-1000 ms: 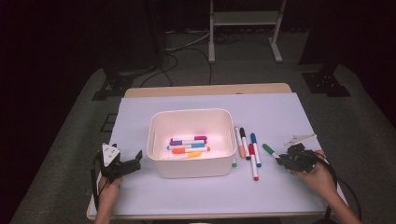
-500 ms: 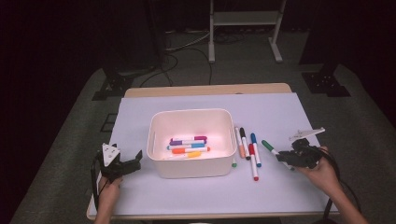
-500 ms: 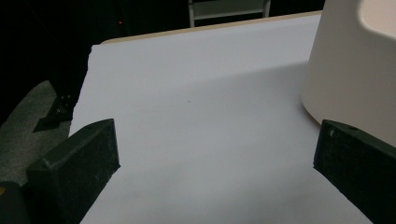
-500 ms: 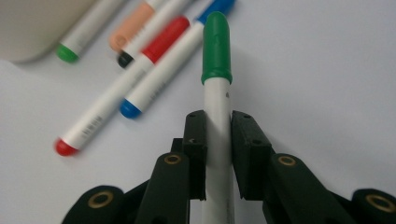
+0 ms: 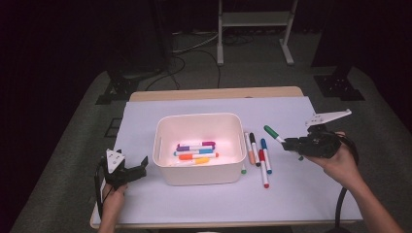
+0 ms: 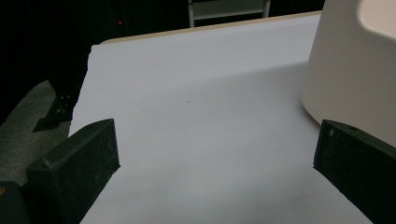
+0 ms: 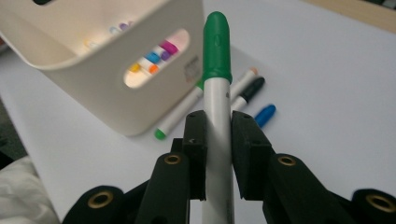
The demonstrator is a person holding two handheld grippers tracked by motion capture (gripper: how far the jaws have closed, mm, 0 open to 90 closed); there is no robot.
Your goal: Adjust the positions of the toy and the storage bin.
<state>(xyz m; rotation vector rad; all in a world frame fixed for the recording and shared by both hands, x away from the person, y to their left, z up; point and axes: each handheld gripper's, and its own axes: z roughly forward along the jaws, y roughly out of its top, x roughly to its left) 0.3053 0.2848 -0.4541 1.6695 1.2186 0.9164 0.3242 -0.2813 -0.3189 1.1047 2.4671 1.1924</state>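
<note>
A white bin (image 5: pixel 198 117) stands mid-table with several coloured markers (image 5: pixel 195 151) lying inside. My right gripper (image 5: pixel 287 142) hovers above the table to the bin's right, shut on a green-capped marker (image 5: pixel 273 133) that points toward the bin. In the right gripper view the pads clamp the white barrel of the green-capped marker (image 7: pixel 216 84), and my right gripper (image 7: pixel 218 140) faces the handle slot of the bin (image 7: pixel 93 70). My left gripper (image 5: pixel 138 171) rests low at the bin's left, open. In the left gripper view my left gripper (image 6: pixel 215 158) has only bare paper between its fingers.
Several loose markers (image 5: pixel 257 153) lie on the white sheet (image 5: pixel 291 194) just right of the bin, one green-tipped marker (image 5: pixel 243 169) against its wall. The wall of the bin (image 6: pixel 350 70) stands close beside the left gripper. The table's wooden far edge (image 5: pixel 218 93) borders a dark floor.
My right gripper has lifted up off the table with the green-capped marker in it and shifted slightly toward the bin. The left gripper has stayed put.
</note>
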